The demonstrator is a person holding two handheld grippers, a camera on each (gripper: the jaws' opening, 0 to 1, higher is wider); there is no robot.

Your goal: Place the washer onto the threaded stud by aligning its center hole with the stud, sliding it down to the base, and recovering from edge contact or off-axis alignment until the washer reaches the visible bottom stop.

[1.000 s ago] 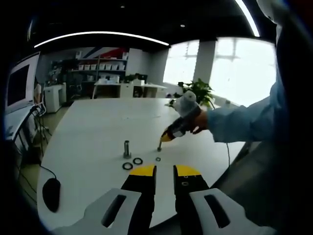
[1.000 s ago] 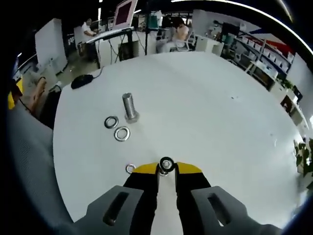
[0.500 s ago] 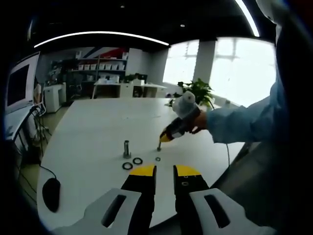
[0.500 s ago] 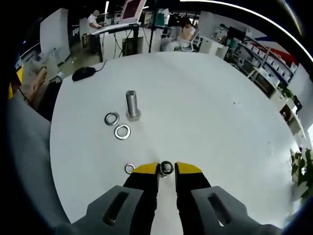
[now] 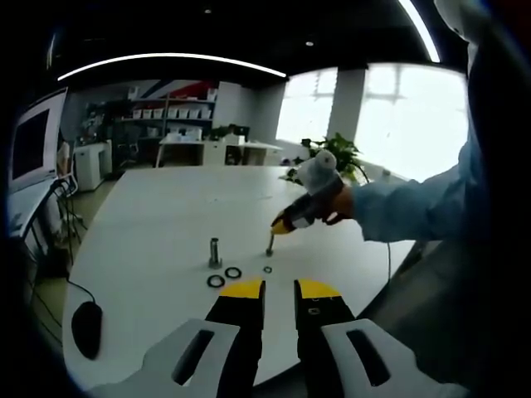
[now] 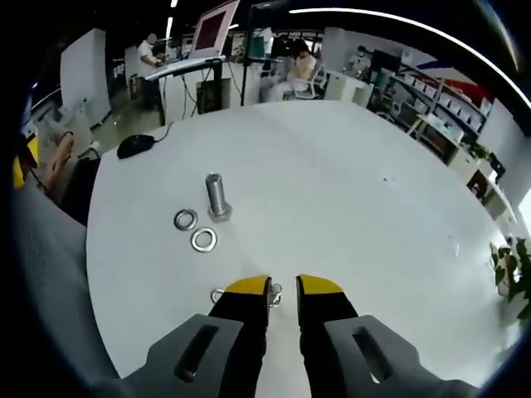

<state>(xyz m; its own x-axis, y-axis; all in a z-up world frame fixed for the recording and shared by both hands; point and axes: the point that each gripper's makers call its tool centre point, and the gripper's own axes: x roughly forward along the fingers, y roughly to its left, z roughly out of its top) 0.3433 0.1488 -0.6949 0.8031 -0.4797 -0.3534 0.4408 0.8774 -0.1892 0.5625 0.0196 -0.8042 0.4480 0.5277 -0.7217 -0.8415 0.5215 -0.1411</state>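
Nearest you in the right gripper view, at bottom centre, your right tongs (image 6: 283, 290) stand narrow with a washer (image 6: 275, 292) between the yellow tips. It appears pinched there, though it is small and half hidden, so take that as likely, not certain. Just left of the tips a second small washer (image 6: 217, 295) lies flat on the table (image 6: 373, 215).

Further up and left of centre, two larger washers (image 6: 203, 240) (image 6: 185, 220) lie side by side on the table, just beside the stud (image 6: 216, 196), which stands upright on its wide base. Its shaft looks bare, with nothing threaded on.

So the job is barely begun: one washer seems picked up, but it is well apart from the stud, and centring, sliding down and seating all remain.

In the left gripper view, your left tongs (image 5: 280, 288) sit at bottom centre, slightly parted and holding nothing. Beyond them, at mid-frame, the right tongs (image 5: 271, 240) point down at the table near the stud (image 5: 215, 252). A mouse (image 5: 87, 327) lies at lower left.
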